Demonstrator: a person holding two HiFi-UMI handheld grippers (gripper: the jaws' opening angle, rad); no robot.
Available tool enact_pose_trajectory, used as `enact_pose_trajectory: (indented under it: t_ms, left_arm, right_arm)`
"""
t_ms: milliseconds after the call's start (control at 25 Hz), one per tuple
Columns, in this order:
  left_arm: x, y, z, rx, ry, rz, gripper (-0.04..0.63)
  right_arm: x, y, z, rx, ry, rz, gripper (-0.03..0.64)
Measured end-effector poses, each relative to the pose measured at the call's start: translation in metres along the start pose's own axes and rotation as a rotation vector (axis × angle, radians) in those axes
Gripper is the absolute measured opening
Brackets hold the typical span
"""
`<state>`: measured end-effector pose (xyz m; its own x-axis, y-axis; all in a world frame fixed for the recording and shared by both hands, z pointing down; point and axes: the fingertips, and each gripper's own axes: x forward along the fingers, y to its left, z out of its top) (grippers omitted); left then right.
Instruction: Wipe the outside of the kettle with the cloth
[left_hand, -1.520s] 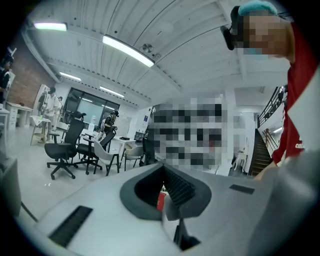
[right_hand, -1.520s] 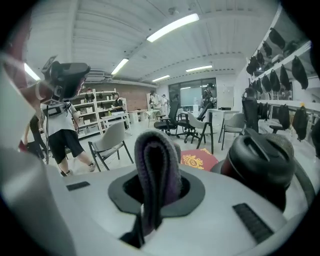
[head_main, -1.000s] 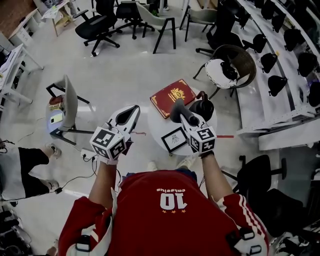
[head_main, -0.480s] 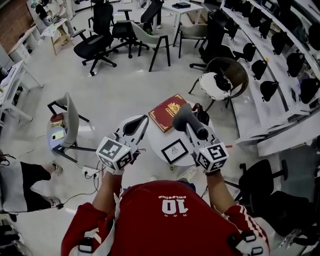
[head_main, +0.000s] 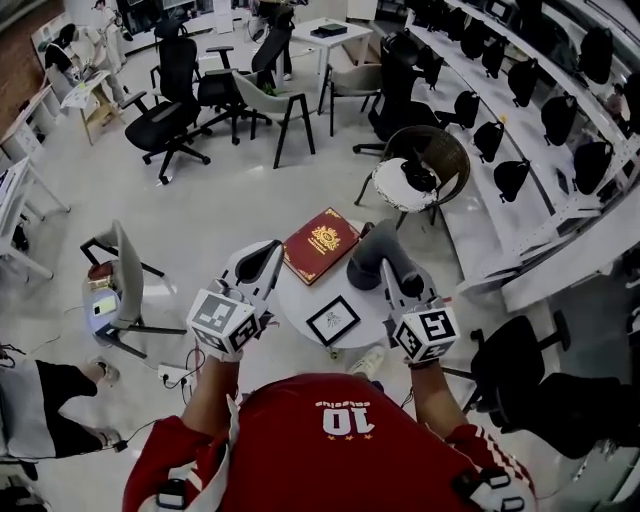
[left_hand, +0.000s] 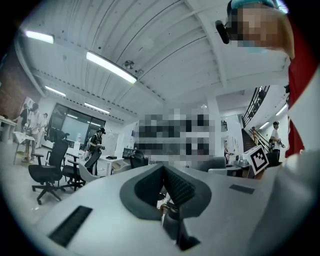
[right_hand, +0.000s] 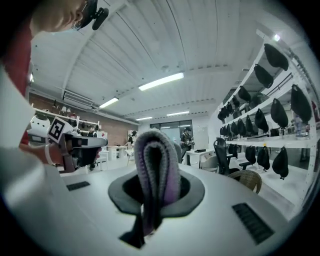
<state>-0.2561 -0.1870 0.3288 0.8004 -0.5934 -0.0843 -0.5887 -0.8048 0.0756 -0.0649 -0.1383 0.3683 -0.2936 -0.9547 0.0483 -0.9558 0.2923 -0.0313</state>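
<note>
Cloth (right_hand: 155, 170), a folded grey and purple knitted fabric, stands pinched between the two jaws of the right gripper (right_hand: 156, 197). The jaws are closed onto it. The fold rises above the jaw tips, and a dark end hangs below them. This gripper points upward, so its own view shows ceiling lights beyond the cloth.

The left gripper (left_hand: 167, 187) has its ribbed dark pads pressed together with nothing between them. It also tilts upward.

From the head view, both grippers are held out over a small round white table (head_main: 300, 305). Just ahead of the jaw tips, between the two grippers, a red hardcover book with a gold emblem (head_main: 320, 243) lies flat on the table. Nearer the person, between the gripper bodies, a small black-framed picture (head_main: 333, 320) lies flat.

Beyond the right gripper stands a round wicker chair with a white cushion (head_main: 398, 183). Black office chairs (head_main: 165, 125) stand well ahead of the left gripper.
</note>
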Motion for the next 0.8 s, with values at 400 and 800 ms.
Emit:
enact_pose_trajectory:
  t_ms: [400,800]
  left_arm:
    - [0.017,-0.004,-0.004,-0.015,0.003,-0.007,0.008]
    - [0.003,0.006,-0.008,-0.044,0.005,0.027,0.008]
  right_arm:
    - [-0.022,-0.029,0.004,-0.024,-0.017,-0.09,0.046]
    - [-0.02,-0.027,-0.001,-0.024,-0.006,-0.071,0.046]
